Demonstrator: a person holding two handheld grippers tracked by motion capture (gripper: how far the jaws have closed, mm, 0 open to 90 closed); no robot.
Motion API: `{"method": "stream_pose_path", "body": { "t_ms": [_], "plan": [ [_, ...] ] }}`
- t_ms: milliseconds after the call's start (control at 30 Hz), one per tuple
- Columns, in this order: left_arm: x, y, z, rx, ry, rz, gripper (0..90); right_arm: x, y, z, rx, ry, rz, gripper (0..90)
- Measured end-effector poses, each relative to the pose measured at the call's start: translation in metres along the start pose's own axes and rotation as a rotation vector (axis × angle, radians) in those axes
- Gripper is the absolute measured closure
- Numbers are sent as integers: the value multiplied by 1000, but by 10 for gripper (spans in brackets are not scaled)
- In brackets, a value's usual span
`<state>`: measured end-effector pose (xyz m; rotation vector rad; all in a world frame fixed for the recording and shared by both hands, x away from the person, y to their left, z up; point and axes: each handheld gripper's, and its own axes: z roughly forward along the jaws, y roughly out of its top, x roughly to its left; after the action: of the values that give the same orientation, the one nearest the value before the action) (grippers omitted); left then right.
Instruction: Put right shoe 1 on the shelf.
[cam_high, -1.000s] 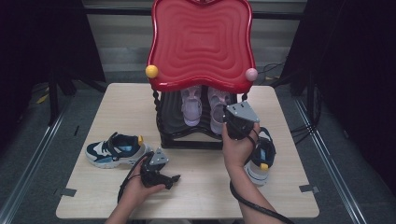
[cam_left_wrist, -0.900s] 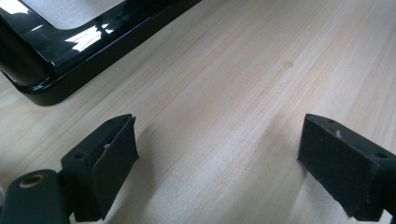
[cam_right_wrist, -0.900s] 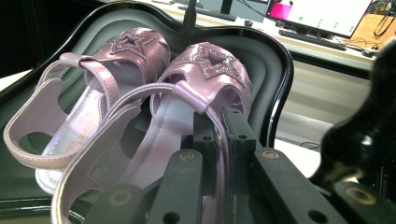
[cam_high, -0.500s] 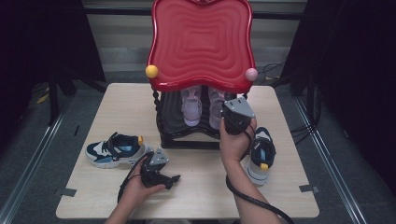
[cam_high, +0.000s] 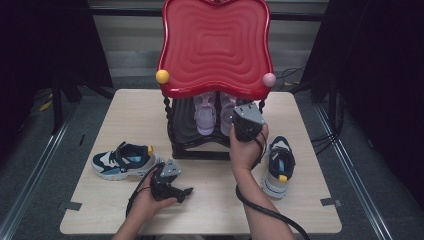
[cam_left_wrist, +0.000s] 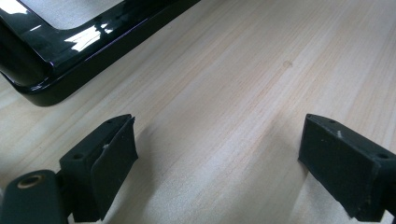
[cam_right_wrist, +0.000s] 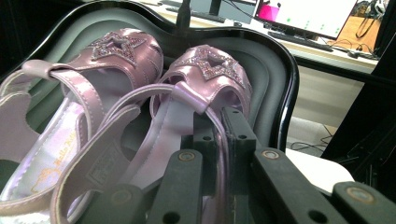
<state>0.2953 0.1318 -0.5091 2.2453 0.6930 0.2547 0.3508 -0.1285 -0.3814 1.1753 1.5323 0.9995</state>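
My right gripper (cam_right_wrist: 219, 140) jaws pinch the right pink sandal (cam_right_wrist: 196, 93) strap | left gripper (cam_left_wrist: 219, 163) wide, idle on bench (cam_high: 125, 115) | both sandals on rack (cam_high: 195, 150), sneakers (cam_high: 125, 160) outside

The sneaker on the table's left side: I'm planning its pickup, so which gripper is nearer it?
Left. The left gripper rests on the table just right of the sneaker; the right gripper is across at the rack, clamping a pink sandal.

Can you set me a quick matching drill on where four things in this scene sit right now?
Things:
1. pink sandals
2. left hand-held gripper
3. sneaker with yellow heel tab
4. right hand-held gripper

States:
A. open over bare tabletop
B. on the table right of the rack
C. on the black rack's lower shelf
D. shut on a sandal strap

Pairs: 1-C, 2-A, 3-B, 4-D
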Motion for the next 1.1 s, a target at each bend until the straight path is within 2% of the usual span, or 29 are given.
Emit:
{"method": "stream_pose_path", "body": {
  "t_ms": [267, 600, 1100],
  "plan": [
    [0, 0, 0, 0, -1, 1, 105, 2, 0, 8, -11, -4, -22, 849],
    [0, 0, 0, 1, -1, 2, 103, 1, -3, 14, -8, 2, -13, 849],
    [0, 0, 0, 8, -4, 8, 102, 6, -11, 15, -16, 48, -27, 848]
  ]
}}
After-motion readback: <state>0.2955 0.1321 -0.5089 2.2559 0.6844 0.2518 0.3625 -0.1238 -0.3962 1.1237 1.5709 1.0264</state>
